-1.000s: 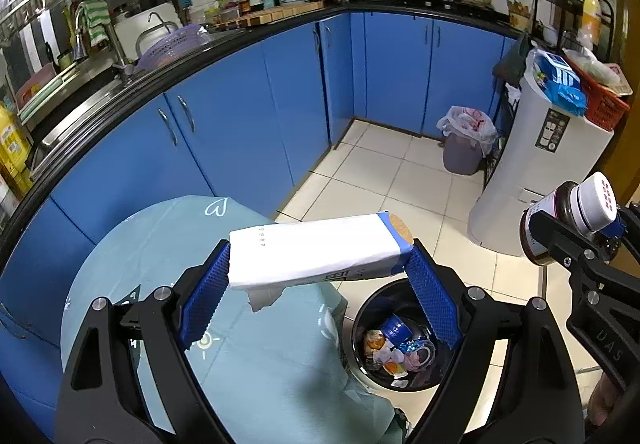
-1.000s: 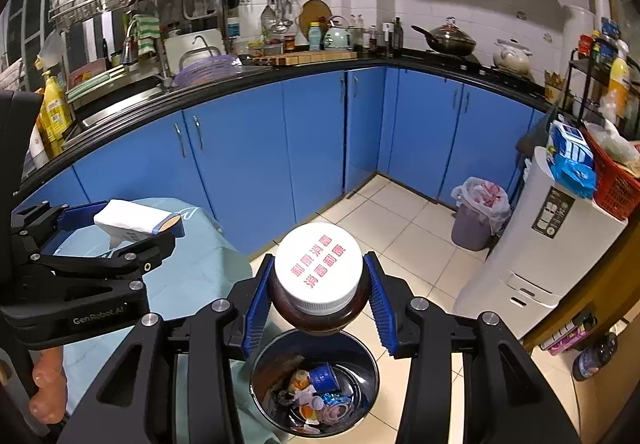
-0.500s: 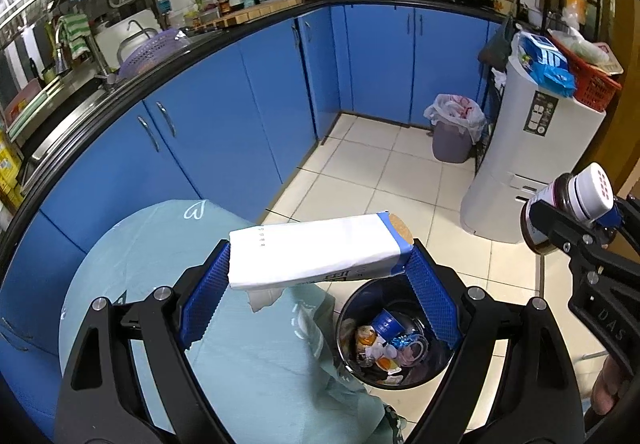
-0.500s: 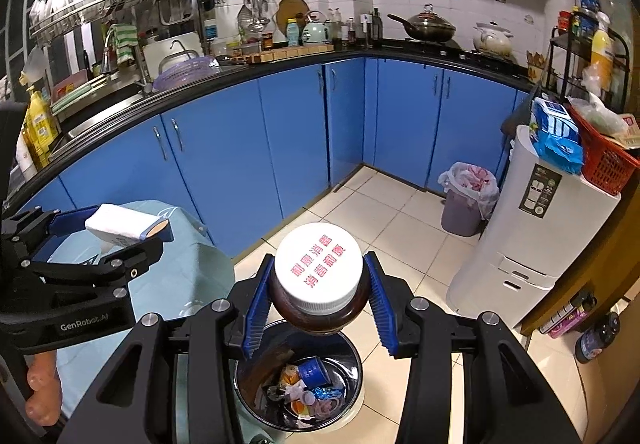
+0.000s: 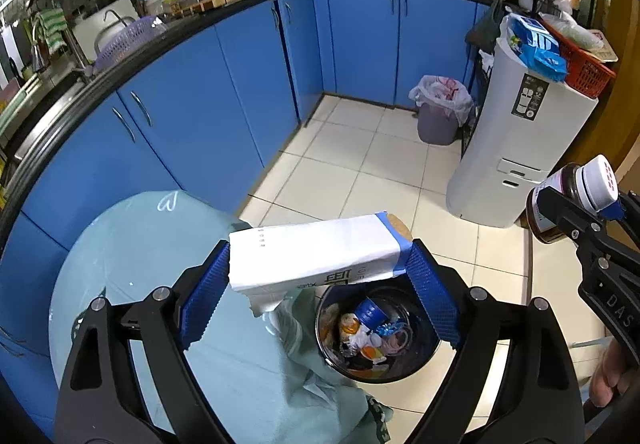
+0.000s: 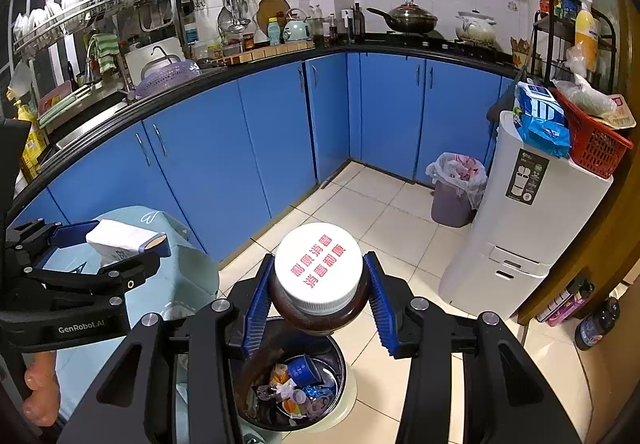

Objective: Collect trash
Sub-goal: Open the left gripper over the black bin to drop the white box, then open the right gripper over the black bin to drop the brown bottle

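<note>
My left gripper (image 5: 320,264) holds a long white packet with a blue end (image 5: 316,256) crosswise between its blue pads. Its jaws are opening while the packet still spans them, above the edge of the light blue tablecloth (image 5: 140,244) and the near rim of the black trash bin (image 5: 400,378). My right gripper (image 6: 318,296) is shut on a brown jar with a white lid (image 6: 318,264), directly over the bin (image 6: 340,360), which is partly full of wrappers. In the left wrist view the jar (image 5: 560,196) hangs at the right edge.
Blue cabinets (image 6: 240,148) curve along the back under a black counter. A white appliance (image 6: 520,228) with a red basket stands at the right, with a small bagged bin (image 6: 456,188) beside it. Bottles (image 6: 596,324) stand on the floor at the far right. Tiled floor lies between.
Both grippers have moved forward and slightly down with their loads. The bin now lies closer under them. The packet and the jar stay in their grips.
</note>
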Available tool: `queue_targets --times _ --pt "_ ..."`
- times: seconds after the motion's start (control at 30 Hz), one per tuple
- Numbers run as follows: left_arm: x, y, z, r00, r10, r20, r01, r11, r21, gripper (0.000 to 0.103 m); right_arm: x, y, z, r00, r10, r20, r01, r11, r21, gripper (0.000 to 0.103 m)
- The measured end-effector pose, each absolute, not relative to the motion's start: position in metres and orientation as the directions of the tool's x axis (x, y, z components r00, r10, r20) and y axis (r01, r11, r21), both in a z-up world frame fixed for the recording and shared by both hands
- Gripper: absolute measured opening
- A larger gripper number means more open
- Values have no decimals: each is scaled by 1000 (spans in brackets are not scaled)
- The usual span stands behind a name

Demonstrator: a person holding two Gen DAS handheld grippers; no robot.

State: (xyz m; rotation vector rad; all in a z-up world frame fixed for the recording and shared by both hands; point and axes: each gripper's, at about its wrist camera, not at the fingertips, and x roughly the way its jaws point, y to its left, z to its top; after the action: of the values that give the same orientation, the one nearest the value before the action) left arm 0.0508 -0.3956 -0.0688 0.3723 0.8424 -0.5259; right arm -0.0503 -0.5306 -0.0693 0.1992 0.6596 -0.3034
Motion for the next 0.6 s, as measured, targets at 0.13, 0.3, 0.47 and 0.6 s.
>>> queue_targets --times 0.13,0.3,0.47,0.6 --pt "53 -396 -70 542 -289 -789 573 814 96 91 -50 -534 -70 747 -210 -630 340 936 90 43" --pt "55 -393 -69 546 -285 -788 564 820 94 93 -48 -533 -72 747 -202 -633 334 938 94 43" --pt "57 -384 -65 558 -278 -782 546 833 93 93 -44 -530 -74 748 -187 -637 320 942 100 43" --pt "59 -375 -61 567 -274 -777 530 844 89 93 -41 -524 -72 751 -173 -637 305 947 102 43"
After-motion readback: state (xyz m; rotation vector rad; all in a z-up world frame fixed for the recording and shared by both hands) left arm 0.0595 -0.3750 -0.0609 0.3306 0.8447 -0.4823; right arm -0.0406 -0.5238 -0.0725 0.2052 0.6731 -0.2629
